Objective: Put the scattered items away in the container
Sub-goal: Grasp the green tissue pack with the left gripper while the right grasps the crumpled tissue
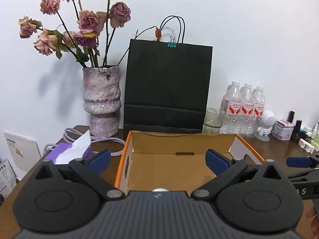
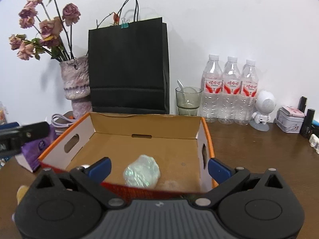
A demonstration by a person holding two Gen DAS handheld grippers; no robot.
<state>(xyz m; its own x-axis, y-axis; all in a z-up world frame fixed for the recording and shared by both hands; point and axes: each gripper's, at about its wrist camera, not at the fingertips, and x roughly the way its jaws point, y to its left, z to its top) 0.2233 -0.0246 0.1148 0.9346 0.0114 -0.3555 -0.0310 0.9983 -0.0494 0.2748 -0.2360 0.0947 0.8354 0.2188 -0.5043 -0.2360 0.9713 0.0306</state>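
Both grippers hang over the near edge of the cardboard box [image 2: 143,145]. Right gripper [image 2: 159,166]: fingers spread fully, nothing between the pads. Left gripper [image 1: 158,160]: fingers likewise spread, empty. 1 pale iridescent bundle [image 2: 142,171] lies on the box floor, near the front wall. 3 water bottles [image 2: 229,89] stand behind, beside a glass [image 2: 187,101].
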